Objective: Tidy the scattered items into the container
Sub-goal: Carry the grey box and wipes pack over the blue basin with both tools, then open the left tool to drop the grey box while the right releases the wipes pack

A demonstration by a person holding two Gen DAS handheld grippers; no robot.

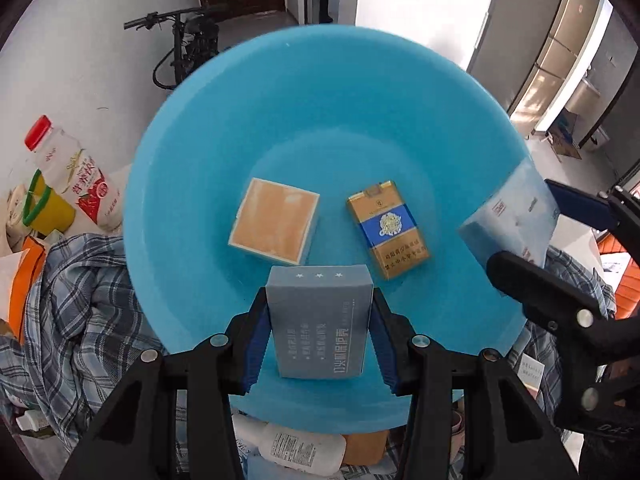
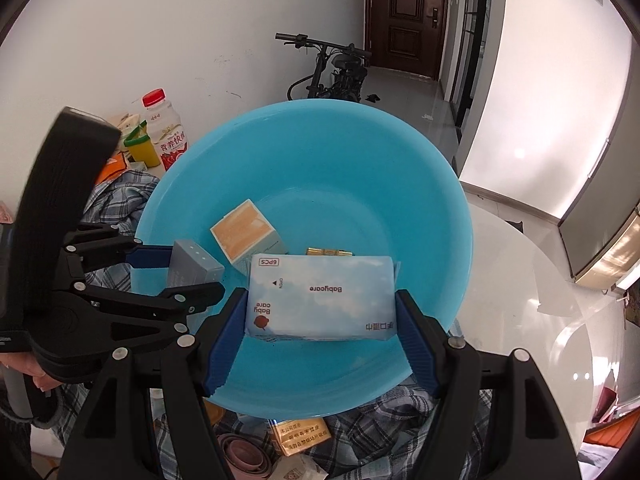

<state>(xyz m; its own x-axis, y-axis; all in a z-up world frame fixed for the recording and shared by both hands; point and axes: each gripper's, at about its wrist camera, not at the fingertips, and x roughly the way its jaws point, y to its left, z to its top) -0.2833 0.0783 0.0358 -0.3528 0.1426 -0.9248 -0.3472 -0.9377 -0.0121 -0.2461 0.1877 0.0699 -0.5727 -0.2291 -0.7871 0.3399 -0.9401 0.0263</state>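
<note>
A round blue basin (image 1: 320, 92) (image 2: 360, 152) fills both views. Inside lie an orange-topped box (image 1: 274, 220) (image 2: 244, 234) and a gold and blue cigarette pack (image 1: 386, 230). My left gripper (image 1: 319, 332) is shut on a grey box (image 1: 318, 320) and holds it over the basin's near side; it also shows at left in the right wrist view (image 2: 194, 268). My right gripper (image 2: 320, 340) is shut on a pale blue Babycare wipes pack (image 2: 320, 298), held over the basin; the pack also shows at the basin's right rim in the left wrist view (image 1: 512, 216).
A plaid shirt (image 1: 76, 312) lies under the basin. A red-capped milk bottle (image 1: 76, 176) (image 2: 166, 136) and a yellow jar (image 2: 142, 148) stand at left. A white bottle (image 1: 300, 450), another cigarette pack (image 2: 300, 434) and pink cups (image 2: 244, 456) lie near the front. A bicycle (image 2: 332, 68) stands behind.
</note>
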